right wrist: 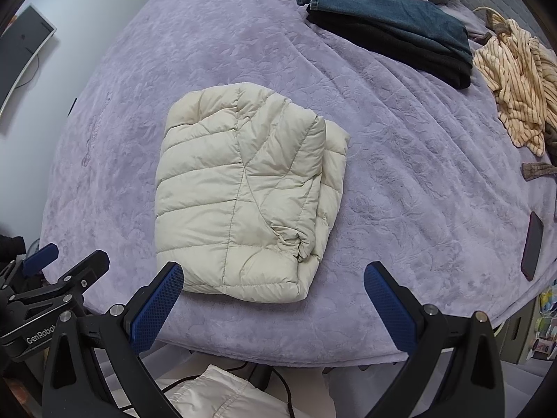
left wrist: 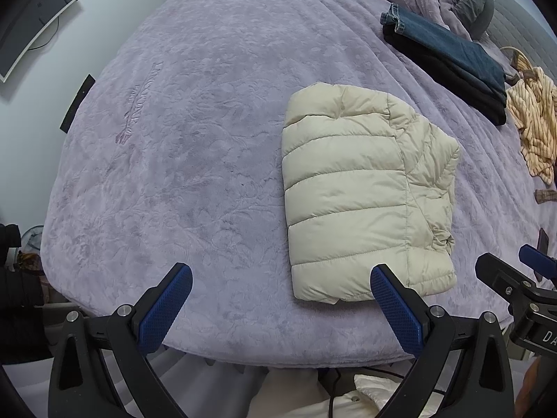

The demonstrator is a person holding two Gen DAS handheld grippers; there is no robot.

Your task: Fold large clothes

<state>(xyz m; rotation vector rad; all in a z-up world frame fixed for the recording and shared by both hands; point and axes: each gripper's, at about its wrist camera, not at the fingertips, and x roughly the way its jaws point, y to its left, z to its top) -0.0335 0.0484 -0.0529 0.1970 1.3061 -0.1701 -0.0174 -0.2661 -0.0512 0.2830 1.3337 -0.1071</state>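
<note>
A cream quilted puffer jacket (left wrist: 362,191) lies folded into a compact rectangle on the lilac bedspread (left wrist: 195,139); it also shows in the right wrist view (right wrist: 247,188). My left gripper (left wrist: 282,306) is open and empty, hovering over the bed's near edge just left of the jacket's near corner. My right gripper (right wrist: 275,306) is open and empty, just in front of the jacket's near edge. The right gripper shows at the right edge of the left wrist view (left wrist: 522,278), and the left gripper at the left edge of the right wrist view (right wrist: 52,278).
Folded jeans on a black garment (right wrist: 393,24) lie at the far right. A crumpled striped peach garment (right wrist: 518,87) lies beyond them. A dark phone (right wrist: 532,244) lies near the bed's right edge. White fabric (right wrist: 216,393) and cables sit below the bed edge. A monitor (left wrist: 31,17) stands left.
</note>
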